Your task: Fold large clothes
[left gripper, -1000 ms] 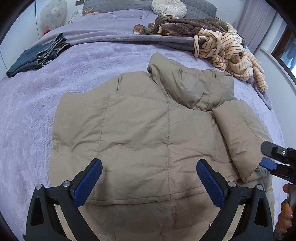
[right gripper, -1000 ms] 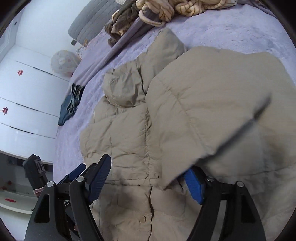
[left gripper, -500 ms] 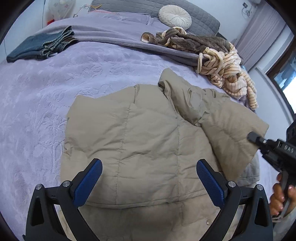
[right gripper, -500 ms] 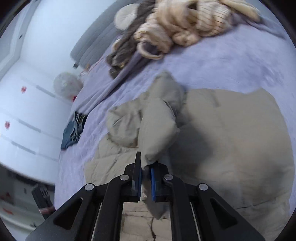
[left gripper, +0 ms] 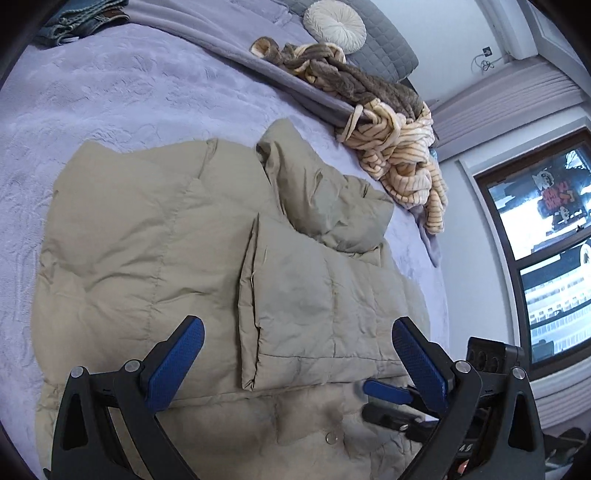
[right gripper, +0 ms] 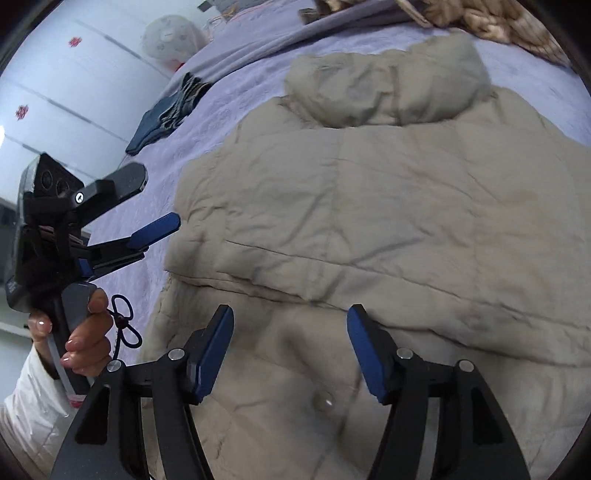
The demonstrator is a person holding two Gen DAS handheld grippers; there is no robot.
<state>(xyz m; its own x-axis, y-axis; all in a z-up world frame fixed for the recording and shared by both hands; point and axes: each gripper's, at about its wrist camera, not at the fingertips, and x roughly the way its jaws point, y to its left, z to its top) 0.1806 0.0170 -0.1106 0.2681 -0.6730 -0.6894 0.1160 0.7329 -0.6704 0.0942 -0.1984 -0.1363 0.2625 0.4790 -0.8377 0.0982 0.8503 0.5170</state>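
A beige puffer jacket (left gripper: 155, 258) lies flat on the lilac bed, hood (left gripper: 325, 199) toward the pillows. Its right sleeve (left gripper: 321, 299) is folded across the body. It also fills the right wrist view (right gripper: 369, 221), with the sleeve's edge (right gripper: 280, 284) just ahead of the fingers. My left gripper (left gripper: 295, 354) is open and empty above the jacket's lower part. My right gripper (right gripper: 291, 347) is open and empty over the hem near a snap button (right gripper: 327, 398). The right gripper also shows in the left wrist view (left gripper: 388, 393), and the left gripper in the right wrist view (right gripper: 140, 210).
Folded jeans (right gripper: 166, 114) lie at the bed's far left. A heap of striped and brown clothes (left gripper: 388, 136) sits by the grey pillows (left gripper: 369, 40) and a round cushion (left gripper: 334, 24). A window (left gripper: 546, 236) is on the right, white wardrobes (right gripper: 55, 92) on the left.
My right gripper carried the sleeve over the jacket's body, let it go and opened. The sleeve now lies folded flat. Both grippers have moved closer to the hem.
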